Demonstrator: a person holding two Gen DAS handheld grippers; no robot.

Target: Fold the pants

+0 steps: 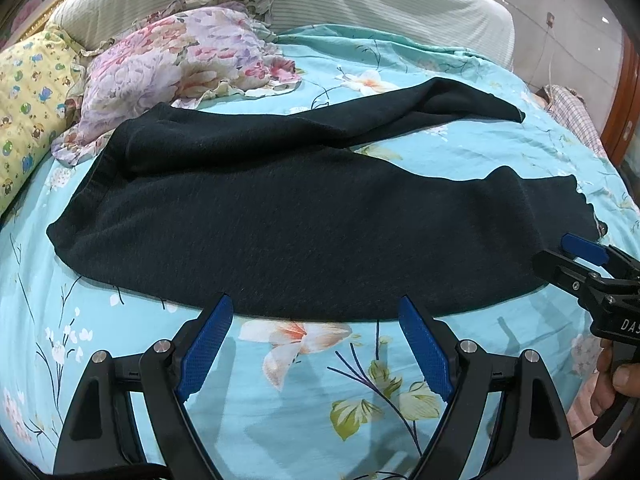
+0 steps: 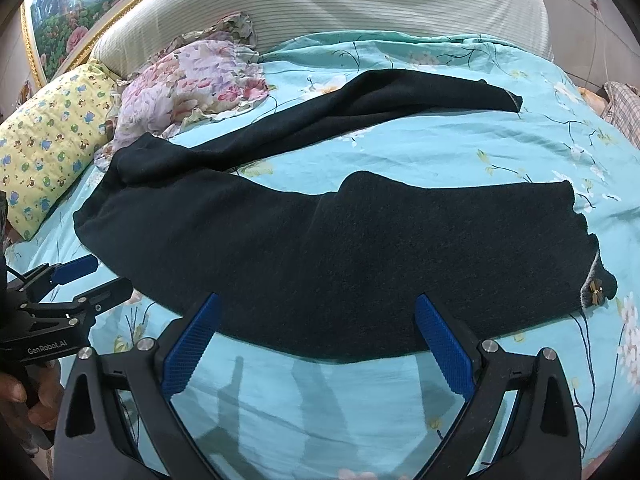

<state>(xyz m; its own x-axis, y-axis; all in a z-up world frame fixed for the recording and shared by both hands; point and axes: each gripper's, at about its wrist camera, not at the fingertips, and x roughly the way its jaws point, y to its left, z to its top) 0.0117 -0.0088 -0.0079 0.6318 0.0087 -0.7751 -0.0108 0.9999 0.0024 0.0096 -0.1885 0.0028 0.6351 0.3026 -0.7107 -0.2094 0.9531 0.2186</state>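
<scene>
I see the dark pants spread unfolded across the floral bed at my twelve o'clock (legs splayed toward two) — both left gripper and right gripper spread wide, empty — every fold remains.

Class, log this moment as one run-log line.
pants: spread flat, unfolded | left gripper: open, empty | right gripper: open, empty | bedsheet
</scene>
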